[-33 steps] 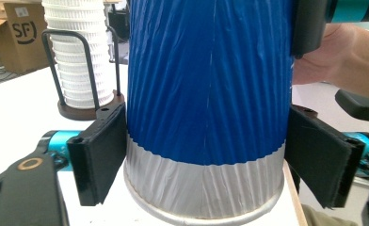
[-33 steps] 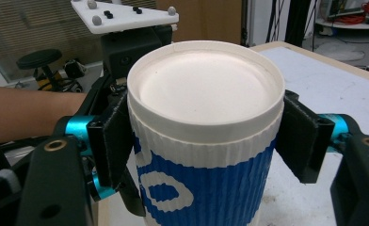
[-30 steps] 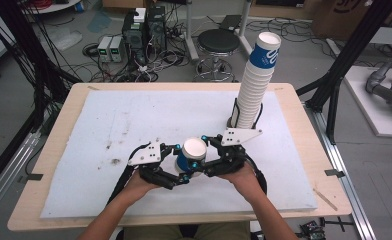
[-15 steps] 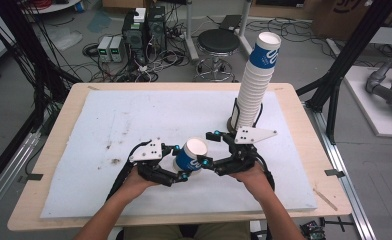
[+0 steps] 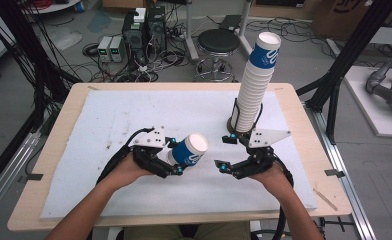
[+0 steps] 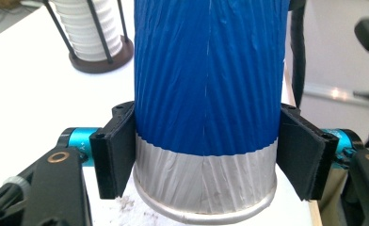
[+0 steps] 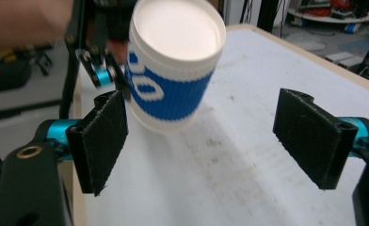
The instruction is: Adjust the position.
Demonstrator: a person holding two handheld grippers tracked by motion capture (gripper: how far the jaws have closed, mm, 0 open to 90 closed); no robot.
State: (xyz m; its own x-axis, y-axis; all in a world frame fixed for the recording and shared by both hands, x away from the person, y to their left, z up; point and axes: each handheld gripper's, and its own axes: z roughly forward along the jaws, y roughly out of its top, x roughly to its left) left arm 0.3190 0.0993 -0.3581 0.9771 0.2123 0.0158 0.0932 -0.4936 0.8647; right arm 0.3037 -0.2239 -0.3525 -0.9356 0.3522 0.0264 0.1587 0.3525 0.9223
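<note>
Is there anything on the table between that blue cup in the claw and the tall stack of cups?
Nothing visible. The left claw holds the blue cup tilted above bare white mat; the stack stands beyond, with the right claw open just beside that path.

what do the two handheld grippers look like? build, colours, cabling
Both the left gripper and the right gripper have black frames, with turquoise fittings where the jaws mount. The pads are flat, black, rectangular blocks with a matte, foam-like face. Each carries a grey three-cornered plate on top, and a black cable trails back toward the person. The forearms are bare, no sleeves or gloves.
</note>
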